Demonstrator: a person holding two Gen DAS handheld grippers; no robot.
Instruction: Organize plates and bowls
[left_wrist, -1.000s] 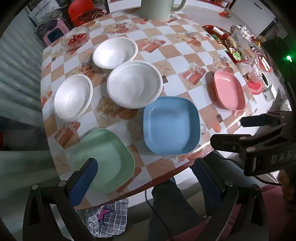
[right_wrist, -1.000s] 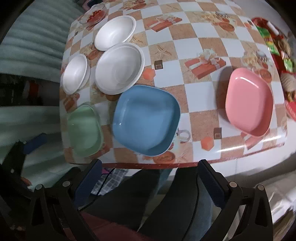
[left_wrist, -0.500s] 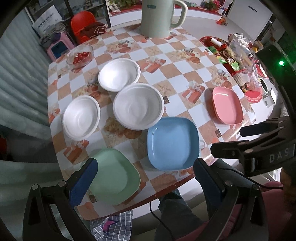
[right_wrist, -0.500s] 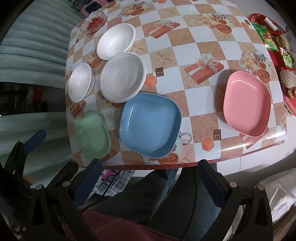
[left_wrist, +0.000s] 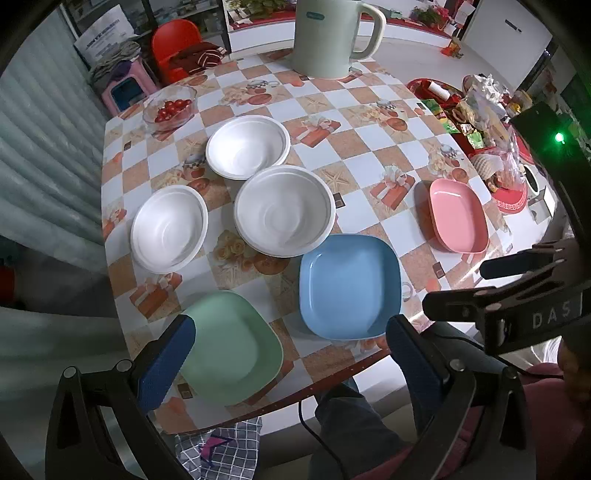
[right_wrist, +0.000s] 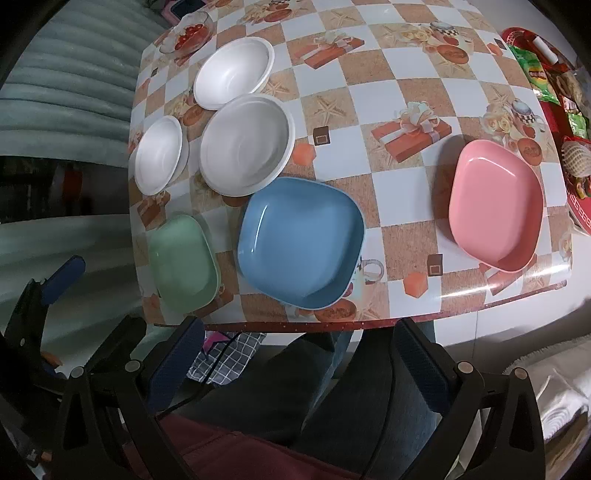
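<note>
Left wrist view looks down over the bench (left_wrist: 369, 155), where nothing is stacked yet: three white bowls and three coloured plates lie singly on the checked cloth. The left tool (left_wrist: 291, 347) hangs over the near edge with its blue pads spread wide and nothing between them, the green plate (left_wrist: 229, 347) just past its left pad and the blue plate (left_wrist: 349, 286) just inside its right one. That stance reads as a start position, open enough to take a plate rim. The largest white bowl (left_wrist: 284, 216) sits just beside the blue plate's far corner, perhaps touching it; a second bowl (left_wrist: 247, 146) lies behind it and a third bowl (left_wrist: 169, 228) to its left. The pink plate (left_wrist: 458, 220) lies well apart at the right, near a red tray of snacks (left_wrist: 476, 122). A kettle (left_wrist: 332, 37) and a glass dish of tomatoes (left_wrist: 170, 109) stand at the far side, clear of the work.

Right wrist view shows the right tool (right_wrist: 295, 365) held off the bench, above the person's lap, jaws also wide and empty. The blue plate (right_wrist: 299, 242) lies straight ahead of it and the pink plate (right_wrist: 495, 206) off to its right, so either is a likely first pick for gathering the plates into one pile. The bowls cluster at the far left, which favours nesting them there with the left tool.
</note>
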